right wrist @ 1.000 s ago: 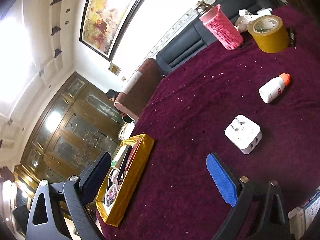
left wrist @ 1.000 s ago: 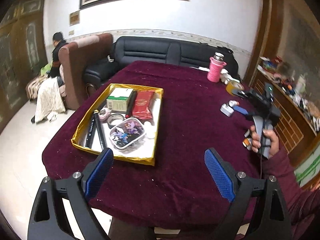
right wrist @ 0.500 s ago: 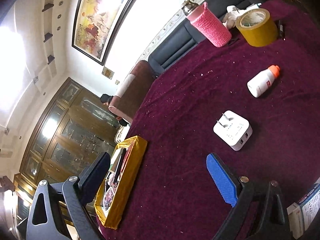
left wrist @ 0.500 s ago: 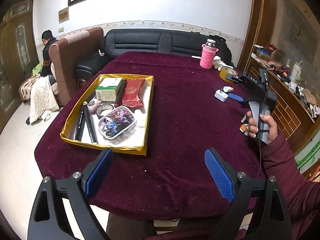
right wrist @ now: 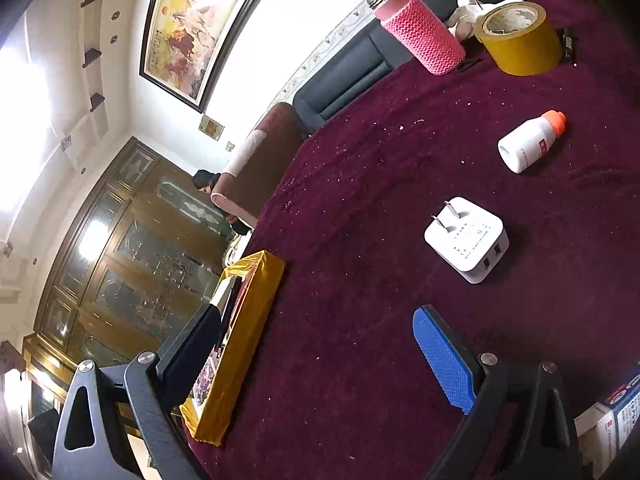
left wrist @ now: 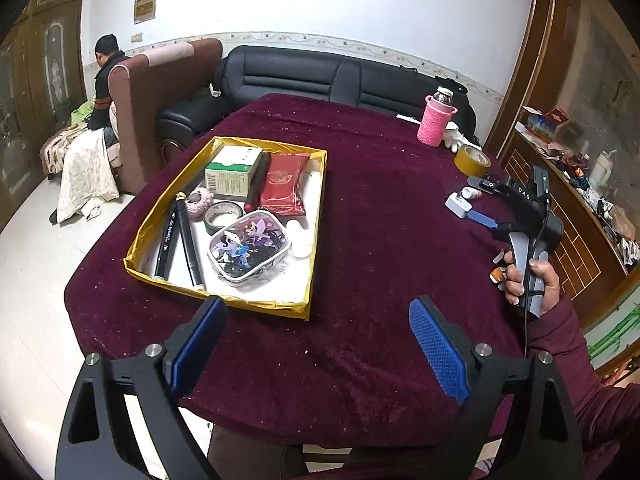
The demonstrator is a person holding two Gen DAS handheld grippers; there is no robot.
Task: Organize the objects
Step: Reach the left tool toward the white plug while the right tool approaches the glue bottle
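A gold tray (left wrist: 312, 264) on the maroon tablecloth holds a green-and-white box (left wrist: 232, 172), a red packet (left wrist: 286, 184), black markers (left wrist: 176, 236), a tape ring (left wrist: 223, 216) and a clear cartoon pouch (left wrist: 248, 250). My left gripper (left wrist: 316, 306) hangs open and empty over the table's near edge, just in front of the tray. Held in a hand at the right, my right gripper (right wrist: 316, 316) is open and empty too. Just beyond its blue finger lies a white plug charger (right wrist: 466, 240), and a white bottle with an orange cap (right wrist: 528, 144) lies farther off.
A pink knit-covered flask (right wrist: 420, 28) and a yellow tape roll (right wrist: 520, 40) stand at the table's far right. A printed box (right wrist: 616, 412) sits by the right gripper. A black sofa (left wrist: 320, 76), an armchair and a seated person are behind; cluttered shelving lines the right.
The left gripper has drifted a little and tipped downward, so more of the table shows. The right gripper has hardly moved. Both stay open.
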